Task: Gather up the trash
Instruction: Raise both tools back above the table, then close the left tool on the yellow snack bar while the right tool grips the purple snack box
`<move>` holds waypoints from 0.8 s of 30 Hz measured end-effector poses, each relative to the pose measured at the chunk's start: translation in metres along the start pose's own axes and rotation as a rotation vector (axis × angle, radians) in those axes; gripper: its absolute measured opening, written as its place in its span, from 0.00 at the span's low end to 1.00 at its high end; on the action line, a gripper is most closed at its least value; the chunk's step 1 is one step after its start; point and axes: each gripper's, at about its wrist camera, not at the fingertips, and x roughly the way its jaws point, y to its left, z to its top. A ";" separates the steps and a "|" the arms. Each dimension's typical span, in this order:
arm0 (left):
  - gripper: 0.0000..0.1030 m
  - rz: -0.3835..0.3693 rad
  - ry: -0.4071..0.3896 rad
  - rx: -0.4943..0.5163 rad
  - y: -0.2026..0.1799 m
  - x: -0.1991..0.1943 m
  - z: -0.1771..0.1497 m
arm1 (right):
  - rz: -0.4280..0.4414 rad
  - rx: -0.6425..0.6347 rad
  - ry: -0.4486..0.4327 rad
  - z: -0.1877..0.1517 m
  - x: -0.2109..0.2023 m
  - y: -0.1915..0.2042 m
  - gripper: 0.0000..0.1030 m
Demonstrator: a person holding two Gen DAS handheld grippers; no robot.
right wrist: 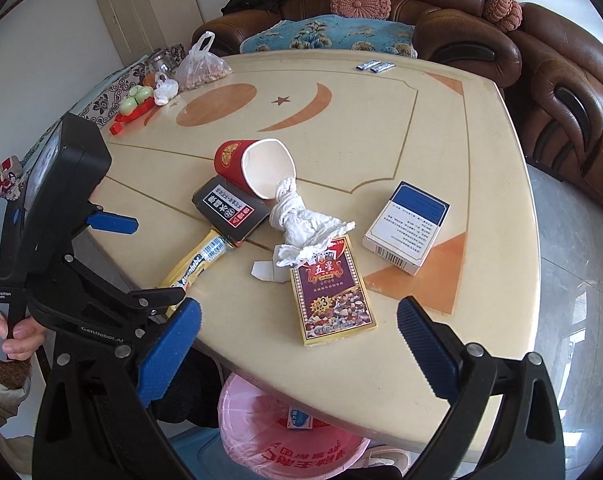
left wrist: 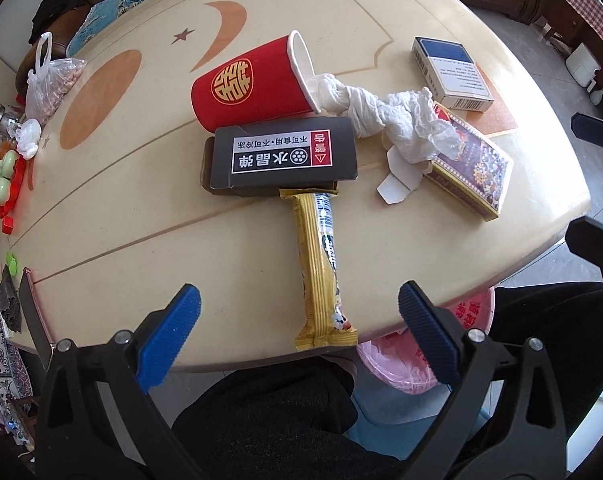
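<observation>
Trash lies on a cream table. A red paper cup lies on its side with crumpled white tissue at its mouth. A black box, a yellow snack wrapper, a purple and gold box and a blue and white box lie around it. My left gripper is open, its jaws either side of the wrapper's near end. My right gripper is open and empty near the purple box.
A bin lined with a pink bag stands under the table's near edge, with a small box inside. A plastic bag of nuts, a jar and small toys sit at the table's left. Brown sofas stand behind.
</observation>
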 end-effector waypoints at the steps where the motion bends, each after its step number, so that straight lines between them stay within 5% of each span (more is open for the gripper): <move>1: 0.94 -0.002 0.008 -0.002 0.000 0.004 0.001 | -0.003 -0.002 0.011 0.000 0.006 -0.001 0.93; 24: 0.89 -0.047 0.053 0.002 0.011 0.051 0.011 | -0.061 -0.055 0.119 -0.005 0.094 -0.027 0.93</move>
